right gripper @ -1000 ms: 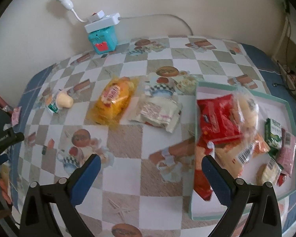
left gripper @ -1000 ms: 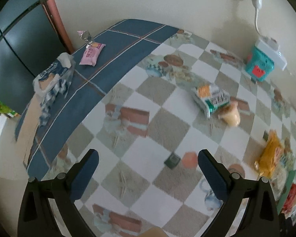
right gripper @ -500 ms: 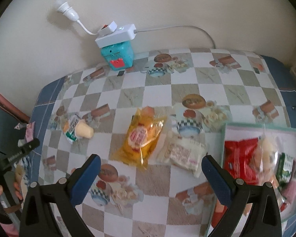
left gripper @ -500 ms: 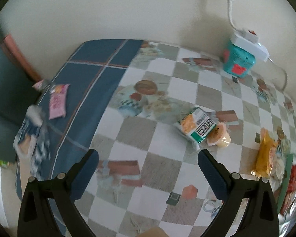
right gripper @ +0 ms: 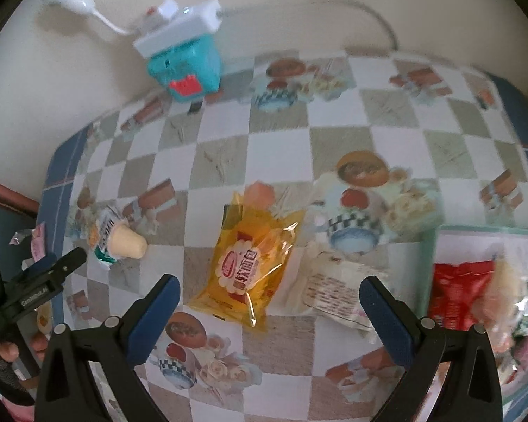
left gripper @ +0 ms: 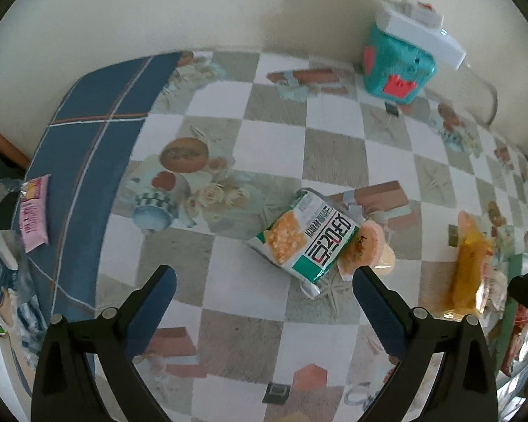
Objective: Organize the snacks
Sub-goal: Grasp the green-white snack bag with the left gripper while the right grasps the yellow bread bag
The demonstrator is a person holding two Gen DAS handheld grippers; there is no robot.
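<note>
My left gripper (left gripper: pixel 262 279) is open and empty above the checkered tablecloth. Just beyond its fingertips lies a green and white snack packet (left gripper: pixel 304 237) with a pale jelly cup (left gripper: pixel 368 251) against its right side. My right gripper (right gripper: pixel 269 286) is open too, hovering over a yellow bread packet (right gripper: pixel 251 258); a white wrapped snack (right gripper: pixel 331 290) lies to its right. The same yellow packet (left gripper: pixel 470 270) shows at the right of the left wrist view. A light green tray (right gripper: pixel 429 249) at the right holds a red bag (right gripper: pixel 457 288) and other snacks.
A teal box (right gripper: pixel 186 66) with a white power strip (right gripper: pixel 179 26) on top stands against the back wall. A pink packet (left gripper: pixel 33 216) and a blue and white bag (left gripper: pixel 8 288) lie on the blue border at the left. A hand (right gripper: pixel 12 350) holds the left gripper.
Both grippers have swung and moved closer to the table. The left view turned right onto the green packet and jelly cup. The right view shifted left from the tray onto the yellow packet.
</note>
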